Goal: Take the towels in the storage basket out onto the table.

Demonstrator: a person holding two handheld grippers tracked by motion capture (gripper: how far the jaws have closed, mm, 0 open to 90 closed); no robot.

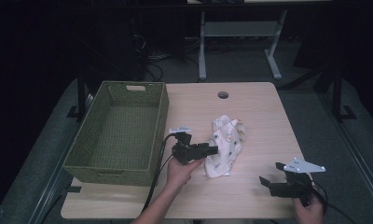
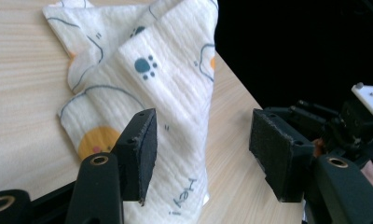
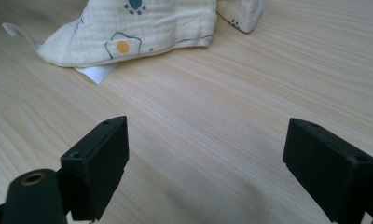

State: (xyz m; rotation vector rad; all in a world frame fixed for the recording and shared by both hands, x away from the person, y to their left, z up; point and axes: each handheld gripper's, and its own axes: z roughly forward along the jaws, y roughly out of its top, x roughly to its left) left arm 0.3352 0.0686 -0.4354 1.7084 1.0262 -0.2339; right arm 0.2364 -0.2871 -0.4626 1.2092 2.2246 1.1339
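Nearest the person, the right gripper (image 1: 274, 178) sits low over the table (image 1: 259, 140), well to the near right of the cloth, held in a hand (image 1: 309, 211) at the front edge. Its jaws stand wide apart with bare wood between them and nothing held; in the right gripper view it faces the cloth (image 3: 133, 28) from a distance, which reads as a waiting position rather than a working one. A small white tag (image 3: 97, 73) pokes out from under the cloth's near edge. Next out, the left gripper (image 1: 211, 150) is held by the other hand (image 1: 181, 171) just at the cloth's (image 1: 224, 144) left side, pointing into it. In the left gripper view its jaws are released and spread, one pad (image 2: 140, 151) lying over the cloth's (image 2: 156, 84) near corner and the other out over bare wood; whether that pad actually touches the fabric cannot be told from this angle. The placement suggests it is lined up to pinch that corner. The cloth itself lies crumpled near the table's middle, cream with paw and egg prints, untouched by any closed jaw. Beyond and left of the cloth stands a green woven basket (image 1: 161, 121), open and empty, a likely destination. Farthest from the cloth, a round hole (image 1: 223, 95) marks the table's back edge.
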